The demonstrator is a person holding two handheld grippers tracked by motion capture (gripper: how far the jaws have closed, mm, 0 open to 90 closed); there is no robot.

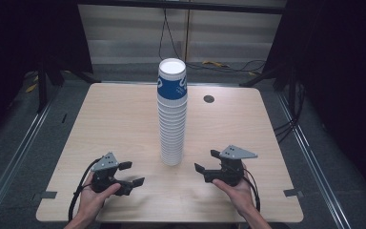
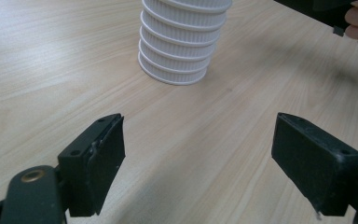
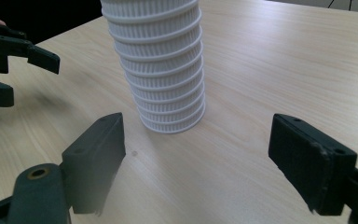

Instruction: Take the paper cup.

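Two open grippers flank a tall cup stack [image 1: 172, 112] on a wooden table [image 1: 114, 124].

High view: the stack stands mid-table, well clear of every edge; the left gripper [image 1: 132, 173] and right gripper [image 1: 207, 163] rest near the front edge, bare wood between each and the stack. Left gripper view: jaws wide apart, empty, stack base [image 2: 177, 60] ahead. Right gripper view: jaws spread, nothing between them, stack base [image 3: 168, 102] just beyond.

White cup stack [image 1: 172, 114], blue-printed top
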